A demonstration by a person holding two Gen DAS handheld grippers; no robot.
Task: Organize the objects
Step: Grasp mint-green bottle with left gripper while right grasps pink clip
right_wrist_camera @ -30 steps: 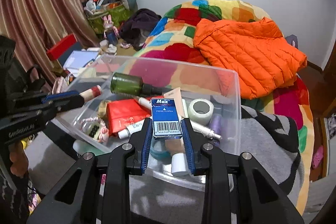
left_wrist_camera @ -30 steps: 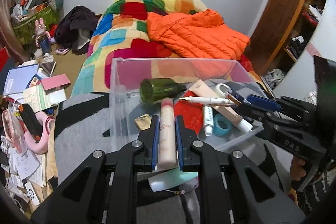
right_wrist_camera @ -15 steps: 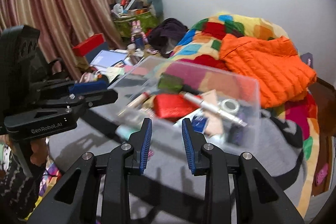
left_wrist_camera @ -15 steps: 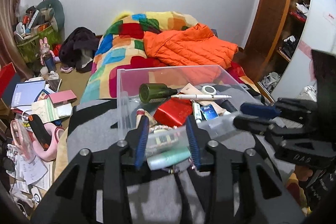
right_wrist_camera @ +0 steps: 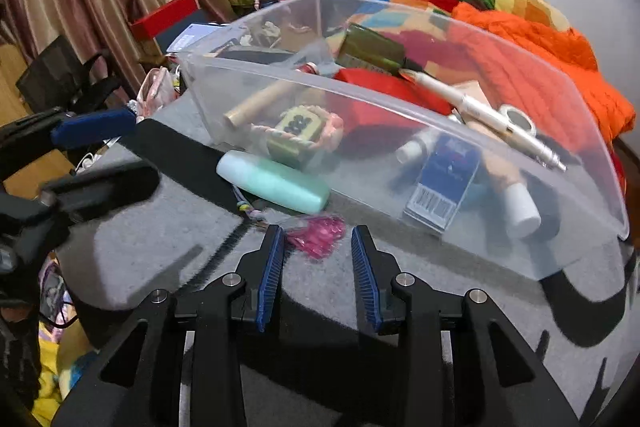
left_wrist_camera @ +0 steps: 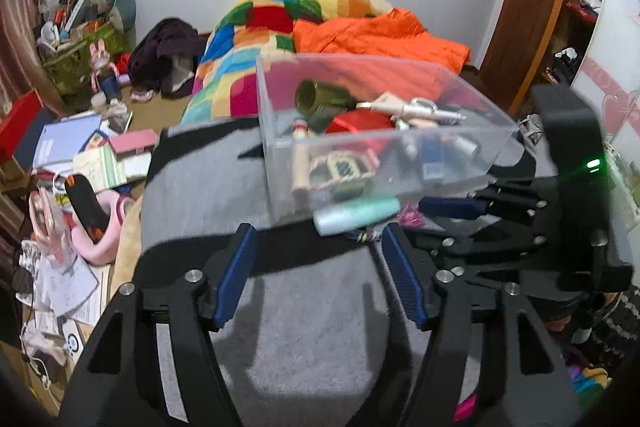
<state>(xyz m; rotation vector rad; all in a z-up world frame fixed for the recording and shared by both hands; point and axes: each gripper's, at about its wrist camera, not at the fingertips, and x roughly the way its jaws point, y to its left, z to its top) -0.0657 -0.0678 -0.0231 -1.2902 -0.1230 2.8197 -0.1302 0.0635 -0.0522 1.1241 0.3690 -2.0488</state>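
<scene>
A clear plastic bin (left_wrist_camera: 276, 131) (right_wrist_camera: 520, 251) stands on the grey cloth and holds several small items: a green bottle (right_wrist_camera: 372, 51), a red pouch (right_wrist_camera: 380, 99), a white pen (right_wrist_camera: 480, 111), a blue box (right_wrist_camera: 444, 183), a beige tube (left_wrist_camera: 300, 167). A mint-green tube (left_wrist_camera: 356, 215) (right_wrist_camera: 272, 183) and a pink packet (right_wrist_camera: 318, 235) lie on the cloth outside the bin's near wall. My left gripper (left_wrist_camera: 316, 239) is open and empty, just short of the mint tube. My right gripper (right_wrist_camera: 318, 239) is open and empty, its jaws on either side of the pink packet.
The grey cloth (left_wrist_camera: 312, 327) has black bands. A bed with a patchwork quilt (left_wrist_camera: 256, 39) and an orange jacket (left_wrist_camera: 376, 35) lies behind. Papers, books and a pink object (left_wrist_camera: 100, 239) clutter the floor at left. A wooden door (left_wrist_camera: 532, 7) stands at right.
My left gripper let go of the beige tube and my right let go of the blue box; both now lie in the bin. Both grippers opened, pulled back and dropped toward the cloth.
</scene>
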